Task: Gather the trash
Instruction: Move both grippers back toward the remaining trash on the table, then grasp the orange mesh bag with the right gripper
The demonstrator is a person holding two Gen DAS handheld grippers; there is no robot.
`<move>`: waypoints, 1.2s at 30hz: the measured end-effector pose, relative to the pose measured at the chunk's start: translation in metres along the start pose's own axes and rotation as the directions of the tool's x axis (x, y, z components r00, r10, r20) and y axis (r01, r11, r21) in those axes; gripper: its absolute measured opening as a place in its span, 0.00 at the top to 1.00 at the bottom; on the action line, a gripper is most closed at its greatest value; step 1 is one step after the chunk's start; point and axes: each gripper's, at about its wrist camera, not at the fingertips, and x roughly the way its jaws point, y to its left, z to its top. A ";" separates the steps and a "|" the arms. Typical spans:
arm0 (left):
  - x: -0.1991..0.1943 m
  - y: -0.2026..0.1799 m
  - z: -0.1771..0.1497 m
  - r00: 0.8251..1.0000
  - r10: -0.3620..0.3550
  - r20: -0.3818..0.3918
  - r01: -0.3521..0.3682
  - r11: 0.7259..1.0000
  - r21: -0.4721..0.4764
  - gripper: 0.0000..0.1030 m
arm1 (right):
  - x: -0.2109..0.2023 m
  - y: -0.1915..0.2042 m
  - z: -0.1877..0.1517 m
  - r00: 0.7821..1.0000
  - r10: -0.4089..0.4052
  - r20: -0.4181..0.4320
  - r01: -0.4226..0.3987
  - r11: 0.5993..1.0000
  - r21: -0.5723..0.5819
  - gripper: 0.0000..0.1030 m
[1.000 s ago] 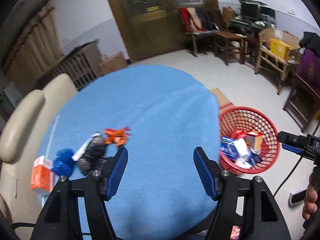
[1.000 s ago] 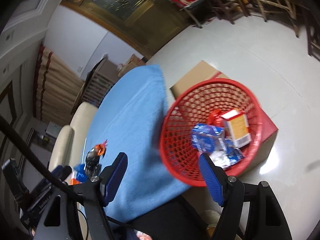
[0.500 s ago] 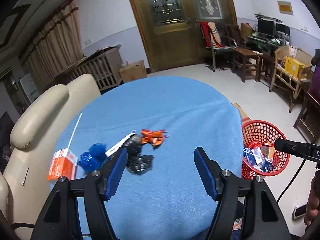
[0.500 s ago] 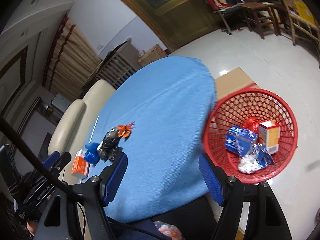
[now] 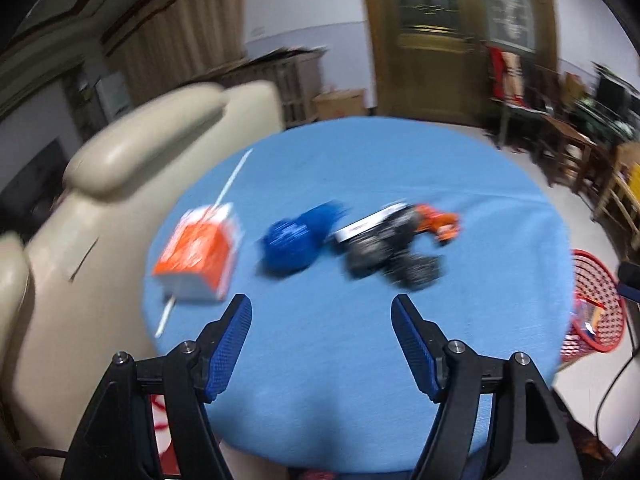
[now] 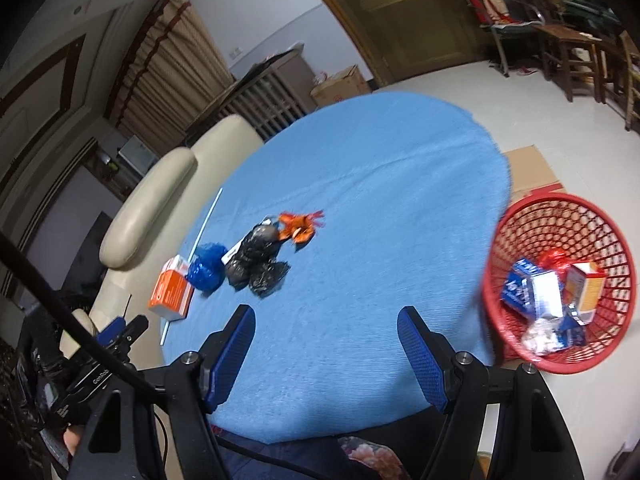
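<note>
**Trash waits on the round blue desk**

A big round desk (image 6: 380, 200) with a soft blue cloth fills the middle. A smooth cream leather chair (image 5: 132, 148) stands at its left edge. On the floor to the right, close by the desk edge, sits a red plastic basket (image 6: 600, 224) full of holes, with boxes and wrappers inside.

The trash lies in a row on the cloth: an orange and white paper carton (image 5: 200, 254) on a thin white stick (image 5: 234, 176), a crumpled blue plastic bag (image 5: 298, 240), a shiny black crumpled bag (image 6: 256, 266), and a small orange wrapper (image 6: 298, 226).

The left tool (image 5: 322, 308) is opening, with nothing between its blue bumpy pads. The right tool (image 6: 326, 320) is wide and empty. Both hover over bare cloth, short of the trash.
</note>
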 end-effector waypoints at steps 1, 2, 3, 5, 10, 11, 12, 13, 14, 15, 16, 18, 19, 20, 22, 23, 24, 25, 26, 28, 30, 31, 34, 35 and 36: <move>0.005 0.012 -0.004 1.000 0.015 -0.014 -0.015 1.000 -0.021 0.29 | 0.006 0.003 0.000 1.000 -0.002 -0.009 0.002 1.000 -0.007 0.26; 0.010 0.024 -0.008 0.999 0.028 -0.029 -0.029 0.999 -0.041 0.29 | 0.014 0.007 0.001 1.000 -0.007 -0.019 0.007 1.000 -0.018 0.26; 0.013 0.032 -0.011 0.999 0.036 -0.039 -0.038 0.998 -0.056 0.29 | 0.018 0.009 0.001 1.000 -0.010 -0.025 0.010 1.000 -0.024 0.26; 0.023 0.052 -0.017 0.996 0.052 -0.068 -0.059 0.994 -0.097 0.29 | 0.034 0.017 0.002 0.999 -0.010 -0.050 0.008 0.999 -0.038 0.26; 0.040 0.079 -0.018 0.992 0.069 -0.108 -0.084 0.985 -0.151 0.29 | 0.068 0.031 0.006 0.995 -0.012 -0.098 0.005 0.998 -0.070 0.26; 0.043 0.080 -0.016 0.991 0.070 -0.110 -0.086 0.985 -0.153 0.29 | 0.075 0.033 0.008 0.994 -0.012 -0.106 0.004 0.997 -0.075 0.26; 0.045 0.079 -0.014 0.992 0.065 -0.112 -0.082 0.985 -0.153 0.29 | 0.079 0.035 0.010 0.994 -0.014 -0.111 0.005 0.997 -0.082 0.26; 0.046 0.077 -0.013 0.992 0.057 -0.112 -0.074 0.986 -0.151 0.29 | 0.084 0.036 0.012 0.993 -0.016 -0.115 0.006 0.996 -0.090 0.26; 0.049 0.073 -0.010 0.993 0.038 -0.114 -0.055 0.988 -0.147 0.29 | 0.090 0.038 0.015 0.993 -0.021 -0.117 0.009 0.995 -0.102 0.26; 0.053 0.068 -0.007 0.993 0.013 -0.117 -0.030 0.989 -0.142 0.29 | 0.094 0.039 0.018 0.993 -0.025 -0.116 0.012 0.994 -0.111 0.26; 0.056 0.066 -0.005 0.993 -0.007 -0.121 -0.010 0.990 -0.141 0.29 | 0.101 0.040 0.022 0.993 -0.030 -0.114 0.015 0.992 -0.124 0.26; 0.064 0.054 -0.001 0.989 -0.061 -0.138 0.041 0.989 -0.143 0.29 | 0.114 0.041 0.033 0.993 -0.037 -0.113 0.019 0.988 -0.152 0.26; 0.068 0.048 0.000 0.986 -0.082 -0.148 0.060 0.988 -0.143 0.29 | 0.122 0.041 0.039 0.993 -0.044 -0.112 0.025 0.985 -0.170 0.26; 0.072 0.041 0.001 0.982 -0.105 -0.160 0.082 0.987 -0.141 0.29 | 0.130 0.041 0.044 0.992 -0.052 -0.112 0.030 0.982 -0.187 0.26; 0.080 0.028 0.002 0.974 -0.136 -0.181 0.112 0.984 -0.135 0.29 | 0.147 0.043 0.055 0.992 -0.056 -0.116 0.029 0.974 -0.225 0.26; 0.083 0.023 0.002 0.971 -0.143 -0.191 0.119 0.984 -0.132 0.29 | 0.158 0.045 0.062 0.990 -0.059 -0.124 0.026 0.967 -0.254 0.26; 0.087 0.018 0.002 0.969 -0.147 -0.199 0.123 0.984 -0.127 0.29 | 0.166 0.046 0.066 0.990 -0.062 -0.130 0.024 0.961 -0.274 0.26; 0.090 0.015 0.002 0.967 -0.148 -0.207 0.124 0.985 -0.124 0.29 | 0.176 0.048 0.071 0.989 -0.064 -0.136 0.022 0.956 -0.294 0.26; 0.092 0.013 0.002 0.966 -0.147 -0.213 0.123 0.985 -0.121 0.29 | 0.188 0.049 0.076 0.987 -0.066 -0.146 0.018 0.950 -0.312 0.26; 0.097 0.012 0.004 0.965 -0.141 -0.222 0.118 0.986 -0.116 0.29 | 0.206 0.050 0.083 0.984 -0.076 -0.162 0.017 0.941 -0.337 0.26; 0.100 0.013 0.008 0.965 -0.138 -0.223 0.114 0.986 -0.119 0.29 | 0.224 0.050 0.089 0.982 -0.078 -0.173 0.012 0.935 -0.356 0.27; 0.103 0.014 0.010 0.964 -0.140 -0.225 0.114 0.986 -0.124 0.29 | 0.232 0.050 0.091 0.981 -0.078 -0.177 0.009 0.932 -0.361 0.29; 0.109 0.015 0.018 0.959 -0.174 -0.226 0.145 0.980 -0.139 0.29 | 0.251 0.052 0.096 0.980 -0.075 -0.186 0.001 0.928 -0.372 0.36; 0.111 0.015 0.023 0.956 -0.192 -0.223 0.162 0.976 -0.145 0.29 | 0.256 0.053 0.098 0.980 -0.072 -0.186 -0.004 0.927 -0.375 0.36; 0.114 0.014 0.027 0.952 -0.213 -0.219 0.181 0.971 -0.156 0.29 | 0.260 0.055 0.098 0.980 -0.066 -0.186 -0.010 0.926 -0.376 0.38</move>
